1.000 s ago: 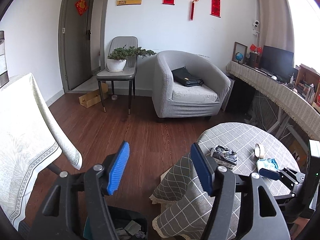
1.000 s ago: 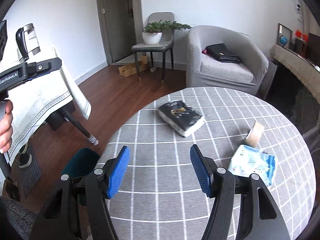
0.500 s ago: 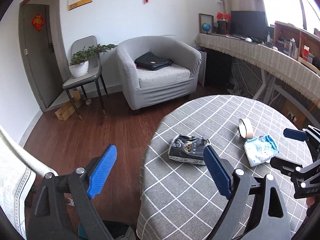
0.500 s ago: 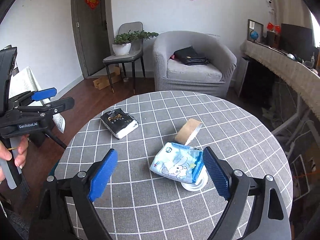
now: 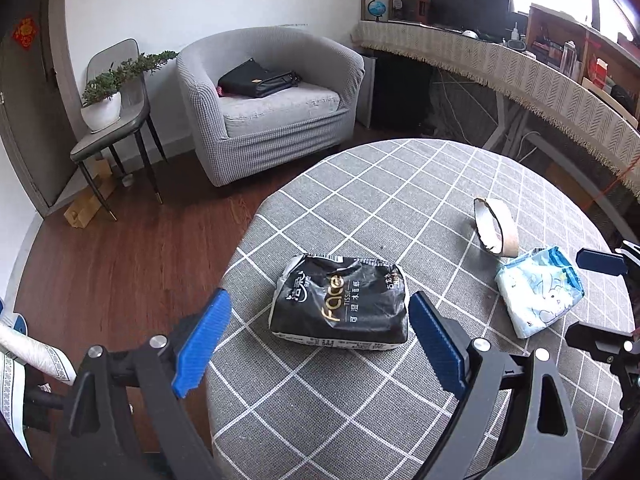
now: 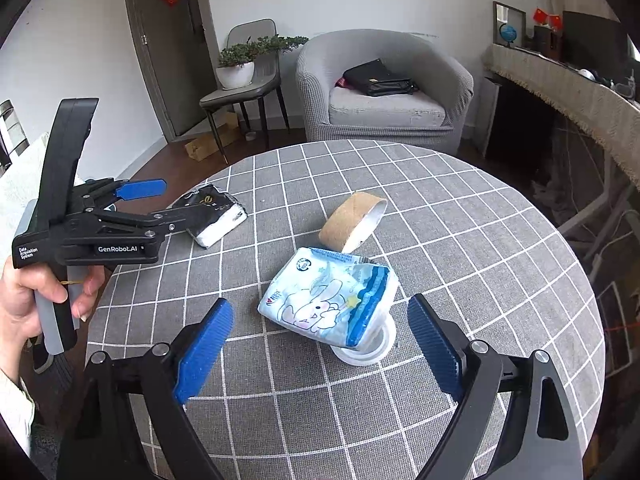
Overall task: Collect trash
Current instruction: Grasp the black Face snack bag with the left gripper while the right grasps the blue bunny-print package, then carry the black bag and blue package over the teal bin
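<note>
Round table [image 5: 420, 184] holds black tissue pack [image 5: 340, 308] between left claw's [image 5: 316, 344] open jaws.

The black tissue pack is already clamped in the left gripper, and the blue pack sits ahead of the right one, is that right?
Not quite. In the left wrist view the left gripper is open, the black tissue pack lying unclamped on the table. The blue pack does sit ahead of the right gripper.

Both hand-held grippers [image 5: 316, 344] [image 6: 320, 344] closed in on their packets.
</note>
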